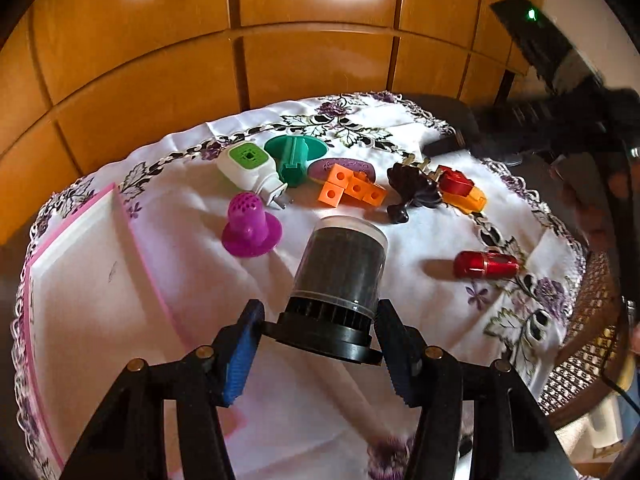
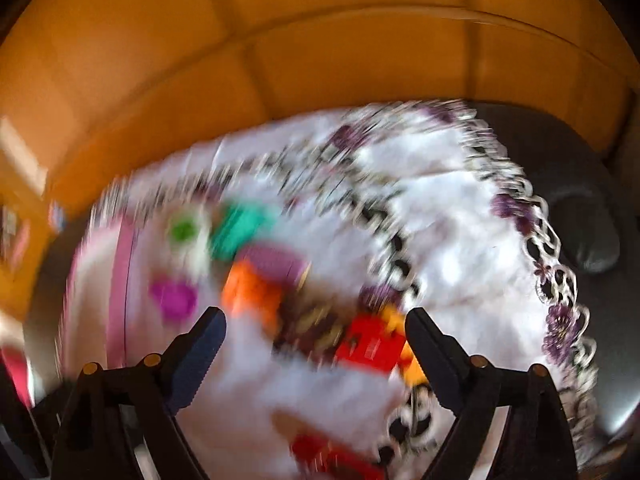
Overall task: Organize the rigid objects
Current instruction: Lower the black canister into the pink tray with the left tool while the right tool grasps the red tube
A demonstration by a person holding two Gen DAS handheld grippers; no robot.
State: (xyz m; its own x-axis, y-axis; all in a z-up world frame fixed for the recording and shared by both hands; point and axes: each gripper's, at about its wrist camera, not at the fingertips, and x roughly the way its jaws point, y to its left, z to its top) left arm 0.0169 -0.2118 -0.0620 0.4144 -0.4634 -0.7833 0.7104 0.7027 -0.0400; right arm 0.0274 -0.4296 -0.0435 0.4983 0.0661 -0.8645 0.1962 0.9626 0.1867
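Note:
My left gripper is shut on the black base of a dark cylindrical container with a clear cover. The container tilts away from me above the white flowered cloth. In the blurred right wrist view, my right gripper hangs open over the cloth. A red and yellow toy and a dark brown object lie below the gap between its fingers, and nothing touches the pads. A pink-rimmed white tray sits at the left.
A white and green plug-in device, a green spool, a purple oval, orange cubes and a magenta hat-shaped piece lie mid-table. A red cylinder lies at the right. Wooden panels stand behind the table.

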